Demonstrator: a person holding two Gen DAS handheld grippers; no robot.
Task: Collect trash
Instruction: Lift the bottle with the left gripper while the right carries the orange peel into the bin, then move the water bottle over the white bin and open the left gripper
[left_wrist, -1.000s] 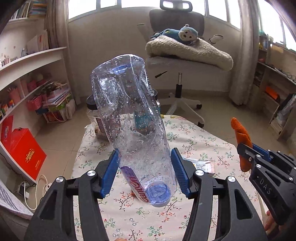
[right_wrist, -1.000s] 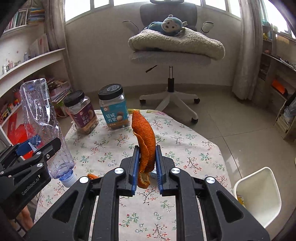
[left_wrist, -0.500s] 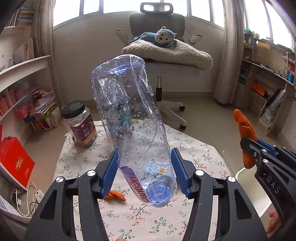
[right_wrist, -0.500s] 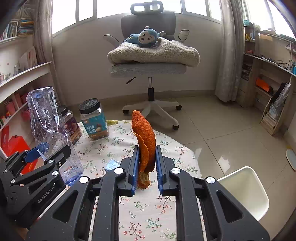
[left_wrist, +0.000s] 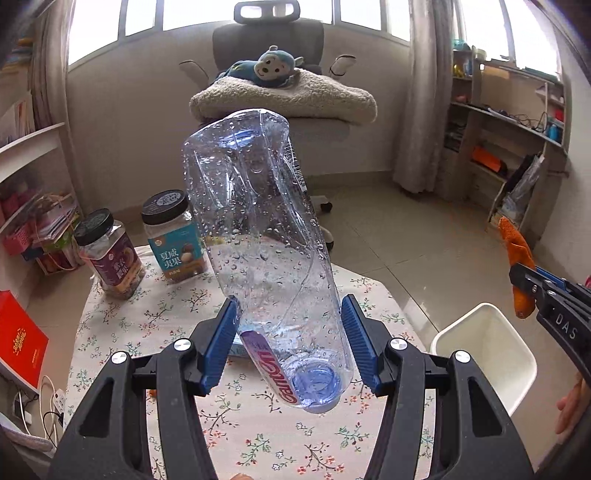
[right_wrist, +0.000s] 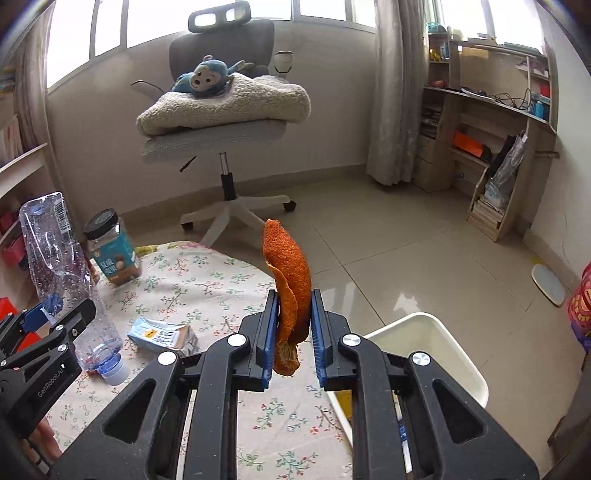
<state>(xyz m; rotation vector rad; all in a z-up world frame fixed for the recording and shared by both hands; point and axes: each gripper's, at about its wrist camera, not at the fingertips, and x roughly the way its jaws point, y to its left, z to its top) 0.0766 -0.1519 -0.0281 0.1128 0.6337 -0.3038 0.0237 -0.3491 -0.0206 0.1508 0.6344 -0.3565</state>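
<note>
Two grippers loaded: left gripper (left_wrist: 290, 345) clamped on the crushed plastic bottle (left_wrist: 266, 243), cap end toward the camera, base tilted up, held above the floral table (left_wrist: 122, 325); right gripper (right_wrist: 293, 334) pinched narrow on the orange peel (right_wrist: 290, 280), peel upright, over the table's right edge. White bin (right_wrist: 436, 343) on the floor just right of the table. Blue carton (right_wrist: 162, 334) lies flat on the table; two jars (left_wrist: 142, 240) stand at the table's far left
</note>
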